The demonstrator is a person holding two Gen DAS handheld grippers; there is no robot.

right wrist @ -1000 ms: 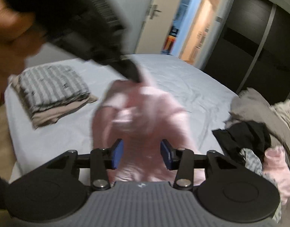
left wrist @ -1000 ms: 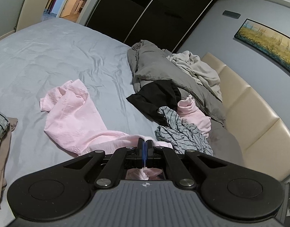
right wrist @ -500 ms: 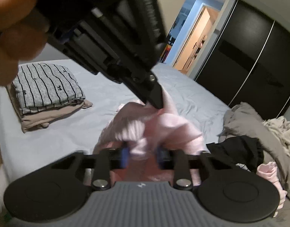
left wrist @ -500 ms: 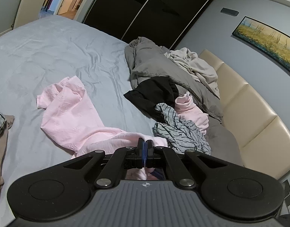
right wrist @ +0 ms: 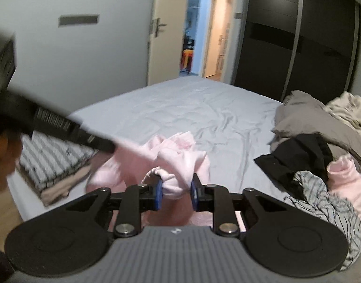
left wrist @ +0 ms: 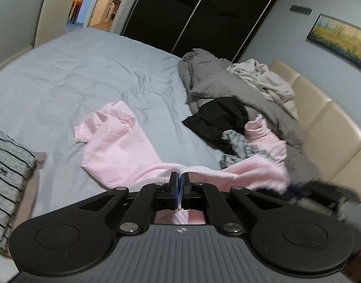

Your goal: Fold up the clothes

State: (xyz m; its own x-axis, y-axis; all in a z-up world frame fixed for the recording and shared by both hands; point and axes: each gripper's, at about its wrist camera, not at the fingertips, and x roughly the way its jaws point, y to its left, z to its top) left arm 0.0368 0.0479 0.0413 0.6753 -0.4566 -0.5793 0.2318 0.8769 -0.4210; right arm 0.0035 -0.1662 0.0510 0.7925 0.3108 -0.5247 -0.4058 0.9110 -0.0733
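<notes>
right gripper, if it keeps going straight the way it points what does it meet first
The right gripper would first meet the pink garment: a bunched fold already sits between its open jaws. Beyond lies the bed sheet.

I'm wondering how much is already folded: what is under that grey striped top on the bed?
Under the folded grey striped top lies a beige folded garment; only its edges poke out. Both rest on the bed. Whether more lies between them is hidden.

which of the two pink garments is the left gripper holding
The pink garment spread on the grey sheet; the left gripper pinches its edge. The other pink one lies untouched in the clothes pile.
</notes>
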